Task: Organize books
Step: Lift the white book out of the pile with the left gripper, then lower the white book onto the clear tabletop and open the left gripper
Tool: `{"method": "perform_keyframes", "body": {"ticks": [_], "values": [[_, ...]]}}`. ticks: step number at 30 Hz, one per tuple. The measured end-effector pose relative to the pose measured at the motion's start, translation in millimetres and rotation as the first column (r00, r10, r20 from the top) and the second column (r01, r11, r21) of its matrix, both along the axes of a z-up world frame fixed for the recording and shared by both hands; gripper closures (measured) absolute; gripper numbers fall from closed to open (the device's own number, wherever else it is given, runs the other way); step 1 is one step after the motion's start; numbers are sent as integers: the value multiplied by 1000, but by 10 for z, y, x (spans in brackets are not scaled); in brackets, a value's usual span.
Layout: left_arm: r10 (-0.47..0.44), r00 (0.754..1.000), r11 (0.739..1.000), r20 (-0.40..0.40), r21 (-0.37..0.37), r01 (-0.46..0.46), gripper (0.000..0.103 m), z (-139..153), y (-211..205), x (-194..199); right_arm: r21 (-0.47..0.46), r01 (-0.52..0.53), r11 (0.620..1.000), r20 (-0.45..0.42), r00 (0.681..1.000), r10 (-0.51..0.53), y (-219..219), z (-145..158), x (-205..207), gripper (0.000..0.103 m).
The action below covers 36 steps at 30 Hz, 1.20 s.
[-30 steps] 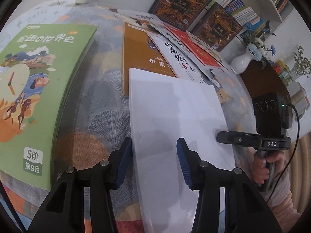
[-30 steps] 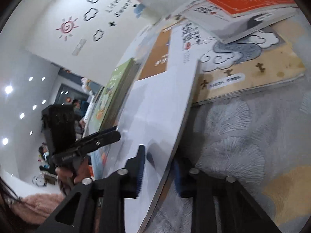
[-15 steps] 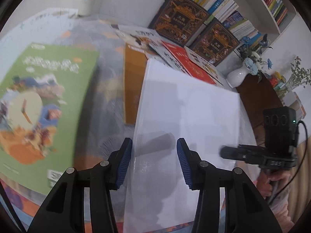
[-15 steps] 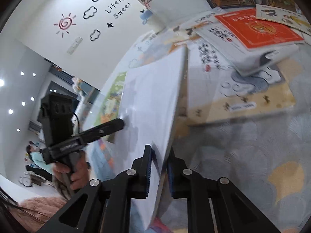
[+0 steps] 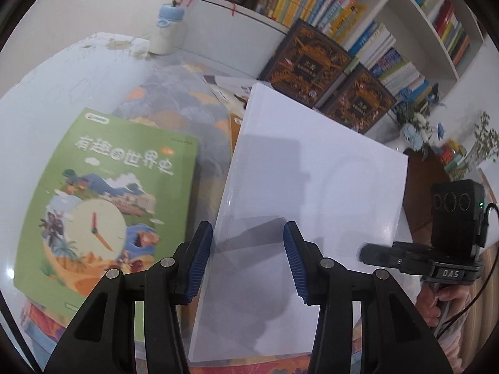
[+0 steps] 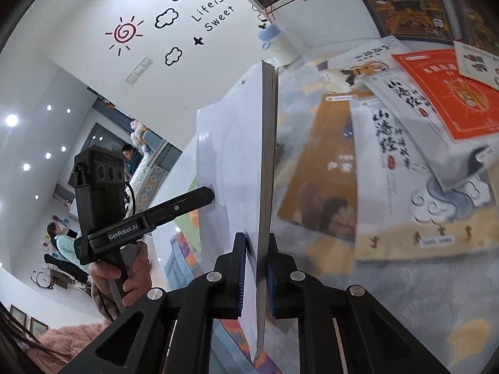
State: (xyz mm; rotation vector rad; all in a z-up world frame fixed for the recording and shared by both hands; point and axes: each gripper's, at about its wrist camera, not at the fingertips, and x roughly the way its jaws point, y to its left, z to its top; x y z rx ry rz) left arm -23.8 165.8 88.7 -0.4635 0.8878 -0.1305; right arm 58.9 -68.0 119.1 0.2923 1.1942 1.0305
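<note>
A white book with a blank cover stands tilted up off the table. In the right wrist view I see the white book almost edge-on, and my right gripper is shut on its near edge, a pad on each cover. From the left wrist view, that right gripper sits at the book's right edge. My left gripper is open, its fingers spread over the cover near the book's left edge. In the right wrist view one left fingertip touches the cover.
A green picture book lies flat to the left. Brown, white calligraphy, red and beige books overlap on the patterned cloth. Two dark ornate books lean on the bookshelf. A bottle and flower vase stand behind.
The white book has gone from lying flat to tilted up on edge. The right gripper's jaws have shut on it. Both grippers have risen.
</note>
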Motion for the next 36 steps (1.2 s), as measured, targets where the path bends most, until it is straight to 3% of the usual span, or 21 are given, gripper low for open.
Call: {"method": "perform_keyframes", "body": {"ticks": [8,13,18,26,33,34,36], "values": [[52,995,997,83,56,-56,60,478,303,-93,88,-47,995,-18,999,49,357,287,165,92],[83,989,991,121,94,-95,58,640,685,-171,142,-87,986,-25,995,92,782,308,266,92],[137,987,983,82,115,-145,58,531,1077,-143,173,-147,974,-99,981,166,1300,32,333,92],[164,986,983,-33,92,-160,58,31,1439,-19,132,-147,980,-227,958,174,1753,-561,451,92],[242,969,968,-56,85,-237,58,-257,1550,66,73,-156,985,-178,970,167,1928,-629,463,90],[261,964,962,-39,89,-257,58,-252,1529,46,42,-157,987,-152,975,162,1939,-616,463,88],[306,952,947,-1,102,-304,56,-231,1502,-26,-58,-182,981,-101,979,176,2032,-593,410,72]]}}
